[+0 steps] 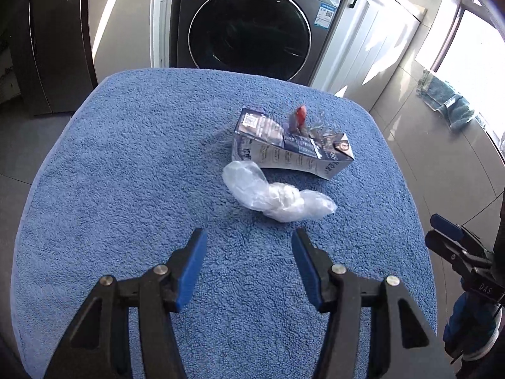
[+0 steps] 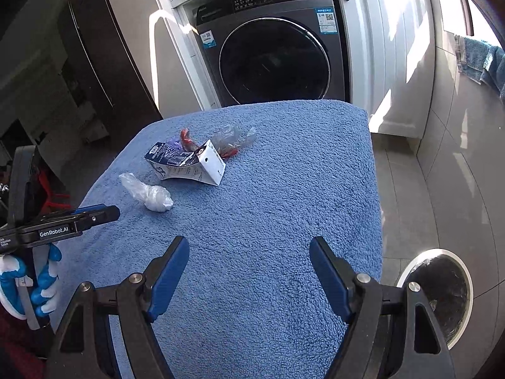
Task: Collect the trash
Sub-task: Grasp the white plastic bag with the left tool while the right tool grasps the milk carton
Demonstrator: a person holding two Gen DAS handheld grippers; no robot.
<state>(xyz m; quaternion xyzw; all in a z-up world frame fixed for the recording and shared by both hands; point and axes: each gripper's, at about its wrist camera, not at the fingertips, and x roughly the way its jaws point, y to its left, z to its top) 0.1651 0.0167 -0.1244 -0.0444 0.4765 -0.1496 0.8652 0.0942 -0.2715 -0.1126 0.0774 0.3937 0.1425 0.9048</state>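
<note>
Blue terry cloth covers the tabletop (image 1: 126, 189). Nearest, the left hand-held gripper (image 1: 249, 271) and right hand-held gripper (image 2: 249, 278) both hang open and empty. Just beyond lies a crumpled clear plastic bag (image 1: 277, 195), then a crushed carton (image 1: 290, 154) with wrappers (image 2: 227, 140) behind. A shallow pinch could slip off the slick bag or snag the cloth. On the floor, the round bin (image 2: 442, 293) looks dark inside; contents unclear.

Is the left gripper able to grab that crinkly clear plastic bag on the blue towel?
Probably yes. The left gripper is open and empty, and the clear plastic bag lies just ahead of it on the blue towel with only bare towel between them. The crushed carton sits behind the bag, not blocking it.
</note>
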